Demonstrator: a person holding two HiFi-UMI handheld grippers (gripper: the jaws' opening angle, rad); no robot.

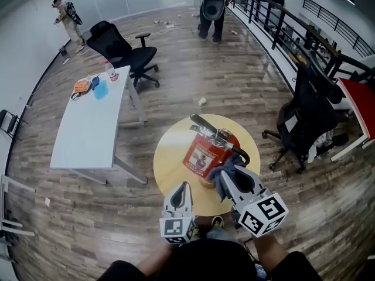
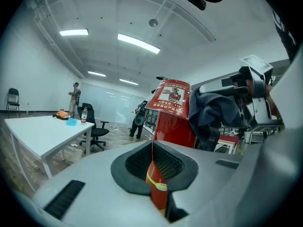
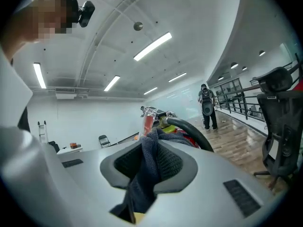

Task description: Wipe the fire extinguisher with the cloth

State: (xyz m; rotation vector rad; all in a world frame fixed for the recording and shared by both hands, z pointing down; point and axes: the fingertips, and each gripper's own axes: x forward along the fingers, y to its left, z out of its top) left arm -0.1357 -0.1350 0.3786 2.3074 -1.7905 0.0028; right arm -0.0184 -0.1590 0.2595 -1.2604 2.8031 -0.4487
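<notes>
Near the surface's (image 1: 170, 157) front edge the fire extinguisher (image 1: 204, 154) is stood, the cloth (image 1: 221, 175) pressed to it by the right gripper's (image 1: 232, 175) clamped fingers. The left gripper's (image 1: 183, 187) fingers are closed, empty. Unbraced, the extinguisher could be toppled by hard wiping.

A red fire extinguisher (image 1: 205, 152) stood on a round yellow surface (image 1: 170, 165), and the right gripper (image 1: 229, 174) held a bunched blue-grey cloth (image 1: 218, 177) against its lower right side, below the curving black hose (image 1: 239, 151). The left gripper (image 1: 184, 186) hung just beside the extinguisher's near left side, over the surface's near edge. Farther off on the wooden floor (image 1: 234, 81) were a white table (image 1: 88, 130), a black office chair (image 1: 124, 52) behind it, another black chair (image 1: 310, 116) at the right, and two people (image 1: 212, 7) at the room's far end.
</notes>
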